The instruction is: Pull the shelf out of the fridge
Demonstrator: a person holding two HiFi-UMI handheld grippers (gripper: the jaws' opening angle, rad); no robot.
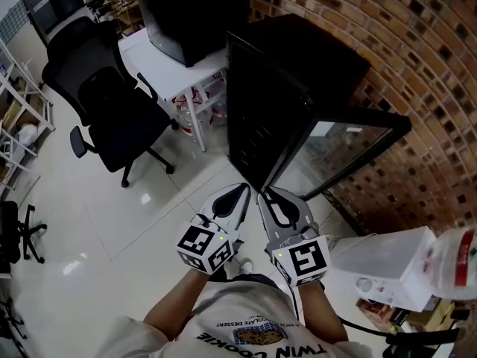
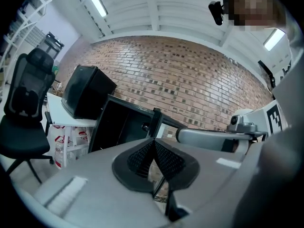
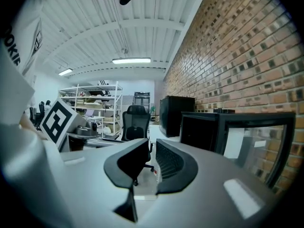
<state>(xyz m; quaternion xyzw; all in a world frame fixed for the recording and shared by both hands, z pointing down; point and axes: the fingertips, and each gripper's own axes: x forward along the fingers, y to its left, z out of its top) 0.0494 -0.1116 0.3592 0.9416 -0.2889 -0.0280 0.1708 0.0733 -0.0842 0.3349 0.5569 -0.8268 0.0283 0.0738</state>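
Note:
A small black fridge (image 1: 298, 66) stands against the brick wall with its glass door (image 1: 339, 151) swung open toward me. Its inside (image 1: 257, 129) is dark, and the shelf in it is hard to make out. My left gripper (image 1: 241, 191) hovers just in front of the opening, shut with nothing between its fingertips. Close on its right, my right gripper (image 1: 264, 195) stands open by a narrow gap and holds nothing. The fridge (image 2: 118, 125) lies ahead in the left gripper view and at the right (image 3: 204, 129) in the right gripper view. Neither gripper touches it.
A black office chair (image 1: 112, 110) stands on the glossy floor to the left. A white table (image 1: 168, 66) with a black box (image 1: 182, 13) on it sits beside the fridge. A white container (image 1: 387, 263) is at lower right, with metal shelving (image 1: 19, 118) at far left.

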